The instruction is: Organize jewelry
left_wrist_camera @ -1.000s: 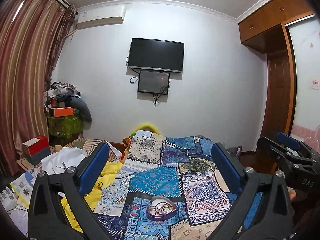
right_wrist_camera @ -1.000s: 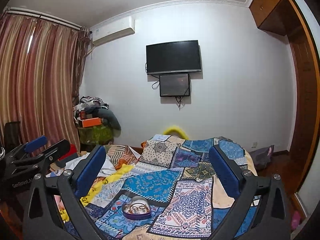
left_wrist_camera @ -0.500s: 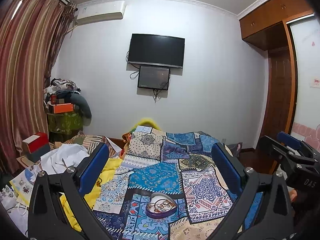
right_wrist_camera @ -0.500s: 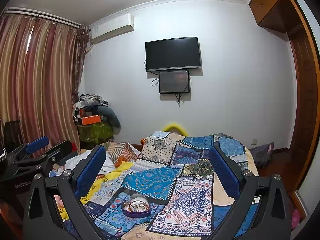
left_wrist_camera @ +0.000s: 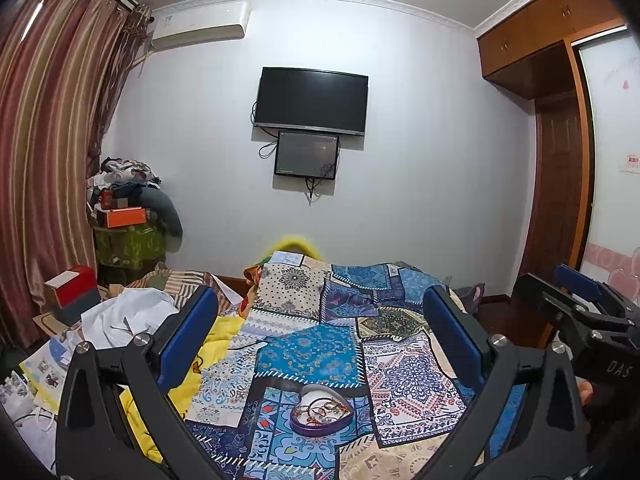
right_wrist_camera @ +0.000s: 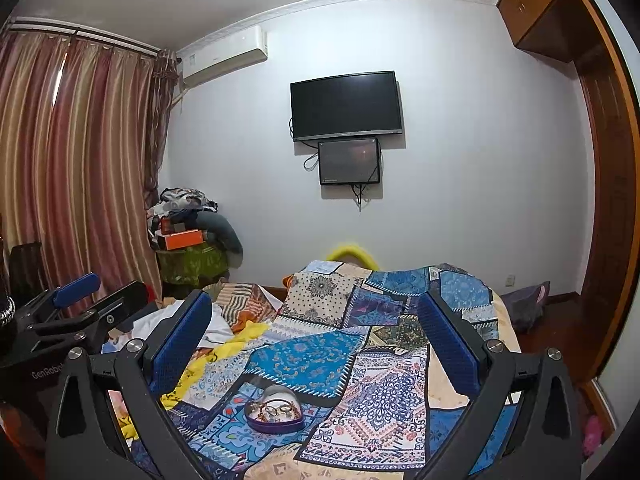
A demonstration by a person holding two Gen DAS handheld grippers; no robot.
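— Purple, heart-shaped and shallow, the jewelry box point(left_wrist_camera: 322, 416) sat on the patchwork bedspread point(left_wrist_camera: 312, 352), low in both wrist views and roughly between each gripper's fingers, though well below them. How did you expect it to handle?

— Light, I judged, with a stiff wall. Set on soft bedding, it would likely tip or slide if nudged from one side. I would have taken it across the rim at the narrow lower end, or steadied it with one tool while the other worked inside.

— And the contents?

— Gold-coloured rings and chains point(right_wrist_camera: 275, 409) lay tangled on the pale lining. Small, thin and slippery, by my reckoning, and easy to snag on each other. A single loop standing proud of the pile seemed the best hold. How many pieces there were, I couldn't tell.

— What were the tongs doing?

— The left gripper point(left_wrist_camera: 320, 320) had its blue pads spread wide with nothing between them. The right gripper point(right_wrist_camera: 316, 320) was the same: jaws apart, empty. Both hovered above the bed, well apart from the box.

— Any other containers?

— A red-and-grey box point(left_wrist_camera: 72, 292) stood at the left edge of the bed among white cloth point(left_wrist_camera: 124, 316) and papers, lid on, contents hidden. An orange box point(right_wrist_camera: 182, 239) lay on a cluttered pile in the corner beside the striped curtain point(right_wrist_camera: 72, 184). Neither looked part of the job.
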